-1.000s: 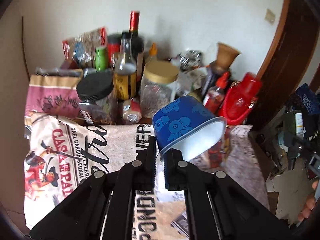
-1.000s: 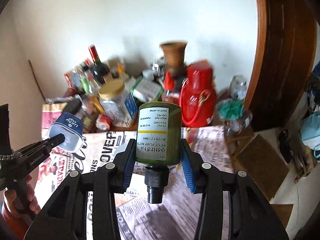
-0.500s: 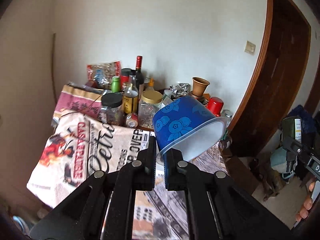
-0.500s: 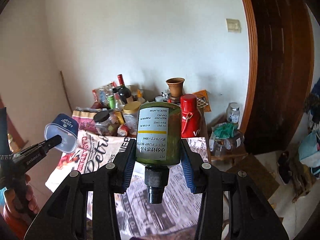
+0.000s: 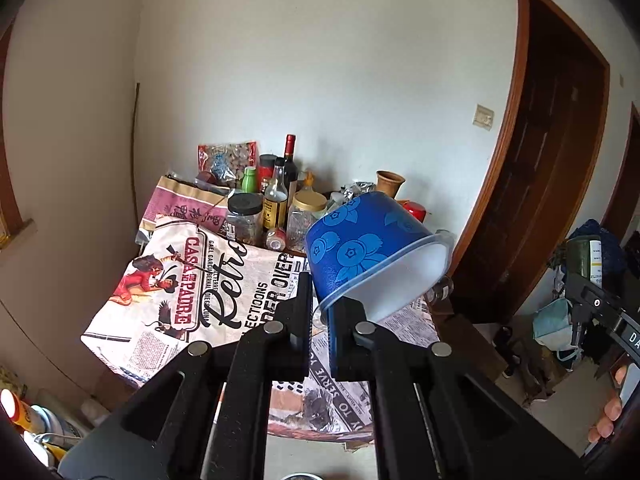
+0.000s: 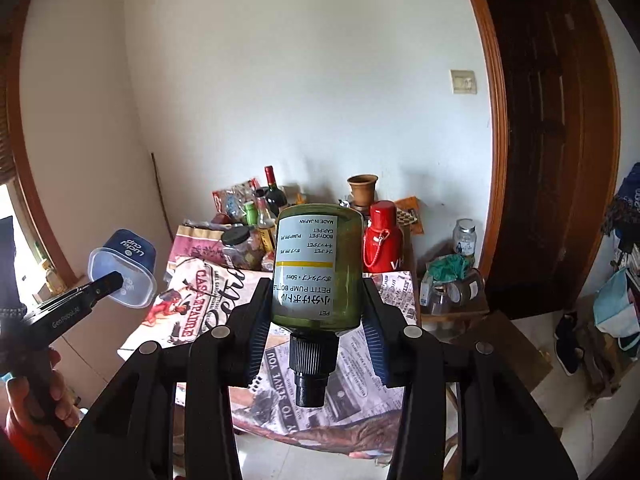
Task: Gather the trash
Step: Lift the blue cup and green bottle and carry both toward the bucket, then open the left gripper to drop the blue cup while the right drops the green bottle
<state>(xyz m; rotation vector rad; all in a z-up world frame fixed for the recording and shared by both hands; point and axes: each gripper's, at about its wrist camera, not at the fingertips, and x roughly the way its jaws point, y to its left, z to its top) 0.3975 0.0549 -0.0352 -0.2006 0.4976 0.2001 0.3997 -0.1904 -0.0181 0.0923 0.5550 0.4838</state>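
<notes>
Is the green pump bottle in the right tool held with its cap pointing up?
No. The green pump bottle sits inverted between the right tool pads, black cap pointing down toward the camera.

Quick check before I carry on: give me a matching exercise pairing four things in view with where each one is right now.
Things:
1. blue flower-printed plastic cup
2. green pump bottle with white label
3. red flask with cord
4. terracotta clay vase

Places:
A. at the table's back, by the wall
B. clamped sideways in the right gripper
C. rim pinched by the left gripper
D. standing on the table, right of the jars

Pairs: 1-C, 2-B, 3-D, 4-A
</notes>
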